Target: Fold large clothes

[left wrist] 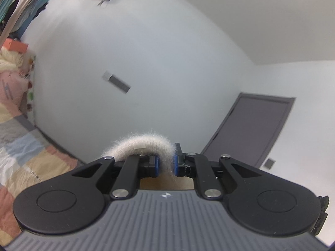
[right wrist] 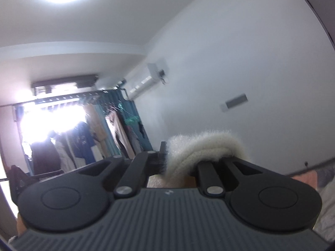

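A fuzzy cream-white garment is held by both grippers, lifted high so the cameras face walls and ceiling. In the left wrist view my left gripper (left wrist: 165, 163) is shut on a fold of the garment (left wrist: 142, 144), which arches over its left finger. In the right wrist view my right gripper (right wrist: 180, 159) is shut on a thicker fold of the garment (right wrist: 205, 146), which drapes over its right finger. The rest of the garment hangs below, hidden by the gripper bodies.
A bed with a patchwork quilt (left wrist: 18, 146) and pink and cream bedding (left wrist: 10, 79) lies at the left. A grey door (left wrist: 253, 129) stands at the right. A clothes rack with hanging clothes (right wrist: 83, 144) stands by a bright window. An air conditioner (right wrist: 144, 81) hangs on the wall.
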Tool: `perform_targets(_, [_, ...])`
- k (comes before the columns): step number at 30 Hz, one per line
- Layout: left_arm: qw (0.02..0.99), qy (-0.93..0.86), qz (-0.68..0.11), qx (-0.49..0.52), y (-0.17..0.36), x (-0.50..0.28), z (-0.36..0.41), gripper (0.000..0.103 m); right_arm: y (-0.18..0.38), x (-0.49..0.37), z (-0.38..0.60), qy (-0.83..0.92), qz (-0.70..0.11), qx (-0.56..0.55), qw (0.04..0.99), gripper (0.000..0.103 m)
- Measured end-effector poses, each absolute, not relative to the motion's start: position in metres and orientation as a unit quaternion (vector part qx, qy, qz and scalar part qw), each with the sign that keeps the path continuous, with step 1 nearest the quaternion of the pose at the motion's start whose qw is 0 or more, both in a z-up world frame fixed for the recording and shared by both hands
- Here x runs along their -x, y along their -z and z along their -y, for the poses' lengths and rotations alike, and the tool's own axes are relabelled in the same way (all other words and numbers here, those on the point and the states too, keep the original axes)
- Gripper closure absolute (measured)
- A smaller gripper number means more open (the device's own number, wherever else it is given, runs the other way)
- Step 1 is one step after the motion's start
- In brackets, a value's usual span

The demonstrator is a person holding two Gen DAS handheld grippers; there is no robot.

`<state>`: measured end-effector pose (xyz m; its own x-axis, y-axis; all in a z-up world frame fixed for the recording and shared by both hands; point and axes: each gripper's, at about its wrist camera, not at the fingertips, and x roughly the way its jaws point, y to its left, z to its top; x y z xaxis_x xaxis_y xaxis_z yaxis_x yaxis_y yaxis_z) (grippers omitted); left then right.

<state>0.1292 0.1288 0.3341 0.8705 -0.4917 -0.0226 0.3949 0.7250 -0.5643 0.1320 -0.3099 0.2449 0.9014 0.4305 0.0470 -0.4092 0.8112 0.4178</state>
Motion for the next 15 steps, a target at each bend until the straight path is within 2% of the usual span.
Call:
perform_targets(11, [0.922,0.21,-0.185,0.266,-0.146,-0.33,-0.096,0.088,-0.077,-0.31,0.338,-0.144,-0.181,-0.265,0.936,0.09])
perform_targets(15, [0.919,0.188,-0.225,0.263,-0.084,-0.404,-0.089,0.088,-0.02,-0.372,0.336,-0.13,-0.209,-0.272,0.93,0.09])
